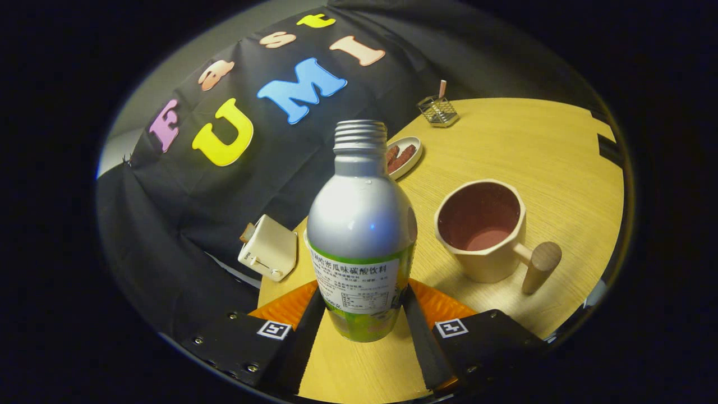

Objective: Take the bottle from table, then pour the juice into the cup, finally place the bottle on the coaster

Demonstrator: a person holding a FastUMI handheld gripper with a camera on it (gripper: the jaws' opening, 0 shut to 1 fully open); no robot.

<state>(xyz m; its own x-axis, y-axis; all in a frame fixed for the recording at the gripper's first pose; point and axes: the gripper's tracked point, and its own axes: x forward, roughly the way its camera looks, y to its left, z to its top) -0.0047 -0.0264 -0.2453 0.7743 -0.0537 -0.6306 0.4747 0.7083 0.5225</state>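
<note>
bottle (360, 235) btwn jaws — clamped

The wooden table (538, 146) carries a cup (483, 231), toaster (269, 248), dish (405, 157) and wire basket (438, 110).

One bottle (360, 235), one cup (482, 230), one toaster (269, 248)

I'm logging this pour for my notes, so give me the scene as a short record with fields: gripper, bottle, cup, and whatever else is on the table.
gripper: gripper, both fingers pressed on the bottle's lower sides
bottle: bottle, silver, uncapped, held between the fingers
cup: cup, beige, beside the bottle, wooden handle, apart from it
table: table, light wood
beyond: dish, wire holder, toaster
</note>
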